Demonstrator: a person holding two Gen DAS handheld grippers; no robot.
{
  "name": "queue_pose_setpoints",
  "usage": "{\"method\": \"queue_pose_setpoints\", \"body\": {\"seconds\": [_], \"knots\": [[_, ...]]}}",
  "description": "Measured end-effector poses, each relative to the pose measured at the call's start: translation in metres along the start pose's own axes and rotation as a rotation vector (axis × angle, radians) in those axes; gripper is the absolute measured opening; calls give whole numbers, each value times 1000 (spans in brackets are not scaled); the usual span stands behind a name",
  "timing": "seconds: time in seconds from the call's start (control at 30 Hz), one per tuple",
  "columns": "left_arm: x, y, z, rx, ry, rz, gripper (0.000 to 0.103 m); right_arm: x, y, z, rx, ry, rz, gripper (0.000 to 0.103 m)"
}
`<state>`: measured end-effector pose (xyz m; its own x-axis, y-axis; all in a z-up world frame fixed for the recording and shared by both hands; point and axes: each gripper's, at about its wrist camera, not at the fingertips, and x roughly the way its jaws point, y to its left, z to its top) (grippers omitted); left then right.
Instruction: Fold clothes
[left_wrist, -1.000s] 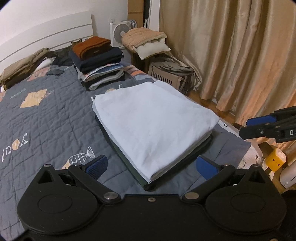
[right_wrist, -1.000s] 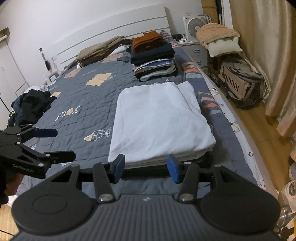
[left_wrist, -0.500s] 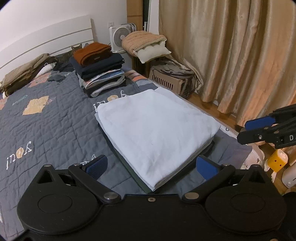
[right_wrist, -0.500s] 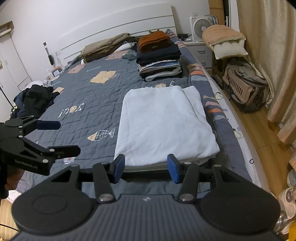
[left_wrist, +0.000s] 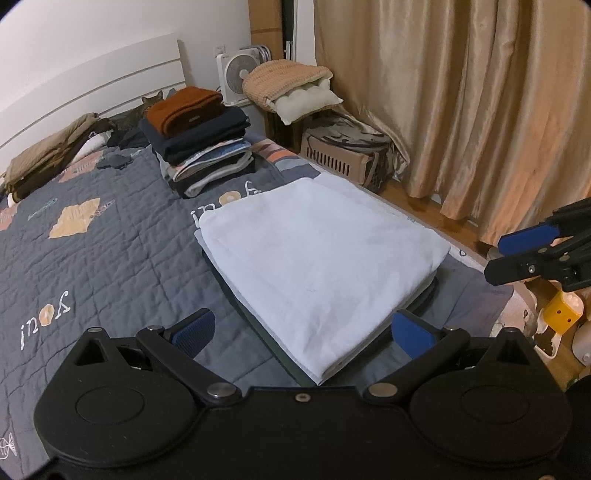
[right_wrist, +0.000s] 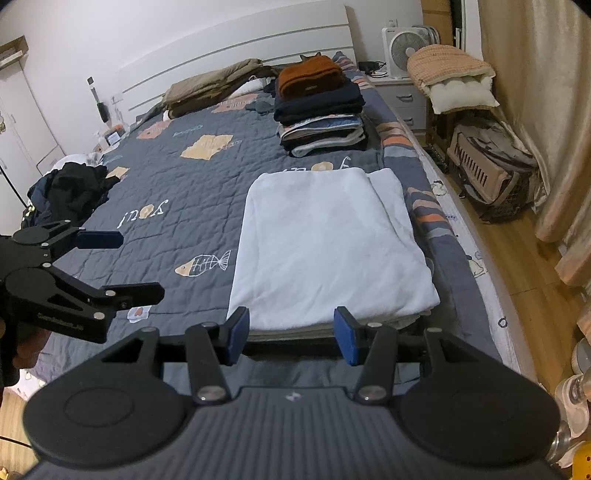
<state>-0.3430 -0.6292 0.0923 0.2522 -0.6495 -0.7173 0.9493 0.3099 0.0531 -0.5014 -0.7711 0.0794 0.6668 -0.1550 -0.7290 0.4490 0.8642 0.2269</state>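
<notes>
Hovering over a folded white garment (left_wrist: 321, 254) on the bed (left_wrist: 110, 236).
Left gripper (left_wrist: 303, 328) spread wide, right gripper (right_wrist: 291, 334) half spread, both empty just short of the garment's near edge; folded clothes stack (right_wrist: 319, 107) beyond.

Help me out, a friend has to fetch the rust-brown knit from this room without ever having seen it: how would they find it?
Start at the bed with the grey quilt and look toward the white headboard. A tall stack of folded clothes stands there near the curtain side. The rust-brown knit lies on its very top, the only orange-brown, ribbed piece, above navy layers.
</notes>
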Motion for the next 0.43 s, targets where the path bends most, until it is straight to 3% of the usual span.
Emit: {"method": "queue_pose_setpoints", "body": {"seconds": [0.43], "knots": [[-1, 0, -2, 12, -14, 3, 103, -1, 3, 3, -11, -2, 0, 49]]}}
